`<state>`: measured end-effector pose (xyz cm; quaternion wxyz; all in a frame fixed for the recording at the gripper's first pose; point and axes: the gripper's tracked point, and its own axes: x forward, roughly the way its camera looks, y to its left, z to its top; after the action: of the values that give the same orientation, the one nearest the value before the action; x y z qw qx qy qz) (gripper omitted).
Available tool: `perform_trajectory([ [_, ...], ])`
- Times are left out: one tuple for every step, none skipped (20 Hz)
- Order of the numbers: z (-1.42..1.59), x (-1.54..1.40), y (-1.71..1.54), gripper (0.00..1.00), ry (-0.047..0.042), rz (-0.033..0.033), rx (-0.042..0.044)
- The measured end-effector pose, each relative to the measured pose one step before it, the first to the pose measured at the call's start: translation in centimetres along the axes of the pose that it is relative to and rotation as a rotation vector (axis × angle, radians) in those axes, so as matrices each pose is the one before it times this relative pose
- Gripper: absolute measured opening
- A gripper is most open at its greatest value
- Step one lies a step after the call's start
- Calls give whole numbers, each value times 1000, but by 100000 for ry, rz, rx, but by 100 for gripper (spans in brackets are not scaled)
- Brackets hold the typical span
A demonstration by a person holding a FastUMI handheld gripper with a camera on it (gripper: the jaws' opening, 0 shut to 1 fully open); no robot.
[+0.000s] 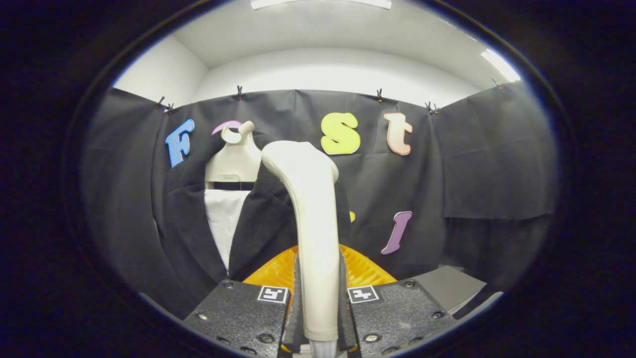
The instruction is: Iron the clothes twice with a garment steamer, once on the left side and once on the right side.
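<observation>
Gripper view: the gripper (318, 303) has its jaws clamped on the cream steamer (312, 223) handle. Beyond the steamer hangs a dark jacket (258, 223) on a pale hanger (234, 159); the steamer hides the jacket's right side.

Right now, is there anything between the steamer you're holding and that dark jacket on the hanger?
Nothing lies between them in the gripper view. The gripper is shut on the steamer, whose head stands just ahead of the jacket.
</observation>
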<state>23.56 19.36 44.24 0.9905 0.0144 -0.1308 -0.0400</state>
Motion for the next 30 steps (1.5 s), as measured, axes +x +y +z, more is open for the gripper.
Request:
perform_trajectory([
  [-47,172,249,31,-1355,-1725,-1918],
  [-351,408,266,31,-353,-1134,-1142],
  [-572,215,255,31,908,-742,-443],
  [-630,567,134,31,1403,0,432],
  [-743,464,136,31,1566,157,300],
  [-767,592,79,30,1926,215,-115],
  [-533,250,48,31,509,-55,-805],
  [-384,93,5,31,207,-57,-1038],
  [-394,114,26,31,548,-46,-1131],
  [-581,-70,-4,31,452,-199,-1408],
  [-460,-429,-59,31,63,42,-1286],
  [-529,-333,-95,31,365,212,-1046],
  [-575,-351,22,31,543,182,-732],
  [-668,-49,-45,30,378,132,-907],
  [-647,-209,32,30,596,178,-1177],
  [-825,-80,-15,31,220,398,-793],
  [-436,-169,62,31,164,388,-368],
  [-774,-89,-14,31,772,80,-330],
  [-828,-274,-6,31,1167,-24,-308],
  [-614,-147,46,31,861,221,-649],
  [-625,-197,261,31,752,414,-482],
  [-665,-214,295,31,679,571,-430],
  [-824,-159,324,31,545,598,-638],
  [-698,-168,400,31,531,686,-1098],
  [-871,-180,408,31,811,620,-1042],
  [-955,-20,286,31,747,234,-1016],
  [-1140,-132,318,31,1211,106,-1175],
  [-903,-222,553,31,1149,572,-722],
  [-1050,-106,575,31,1050,1137,-775],
  [-638,-207,476,31,773,941,-450],
])
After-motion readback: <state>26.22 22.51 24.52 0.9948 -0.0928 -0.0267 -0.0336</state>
